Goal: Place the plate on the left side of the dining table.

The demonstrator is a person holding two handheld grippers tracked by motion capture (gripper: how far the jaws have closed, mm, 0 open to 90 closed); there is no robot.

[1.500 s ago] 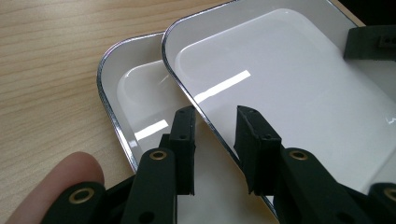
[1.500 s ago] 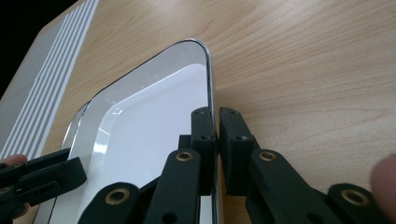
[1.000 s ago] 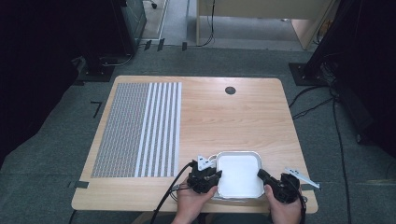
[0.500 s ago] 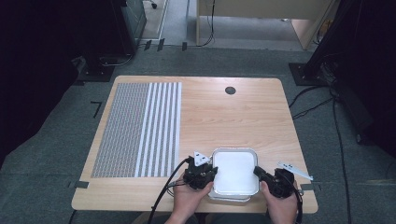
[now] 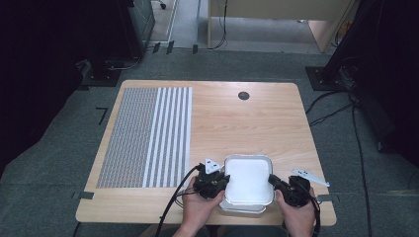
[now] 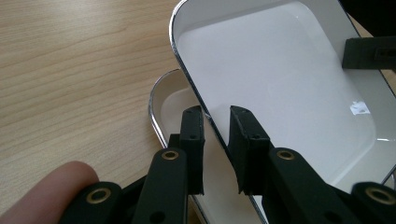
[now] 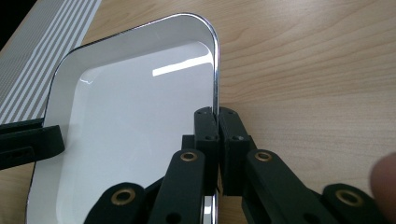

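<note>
A white tray with a chrome rim (image 5: pixel 247 177) sits near the table's front edge, resting tilted over a second tray (image 6: pixel 170 102) of the same kind beneath it. My left gripper (image 5: pixel 225 180) is at its left side. In the left gripper view its jaws (image 6: pixel 216 126) straddle the upper tray's rim (image 6: pixel 187 70) with a gap on each side. My right gripper (image 5: pixel 272 180) is at the tray's right side. In the right gripper view it (image 7: pixel 216 116) is shut on the rim of the tray (image 7: pixel 130 116).
A grey-and-white striped mat (image 5: pixel 148 133) covers the left part of the wooden table (image 5: pixel 257 123). A black round grommet (image 5: pixel 243 95) sits at the back. Cables (image 5: pixel 170 217) trail off the front edge. Dark furniture and cables stand on the floor around.
Both hands and the tray have shifted slightly to the left. Otherwise the scene is the same.
</note>
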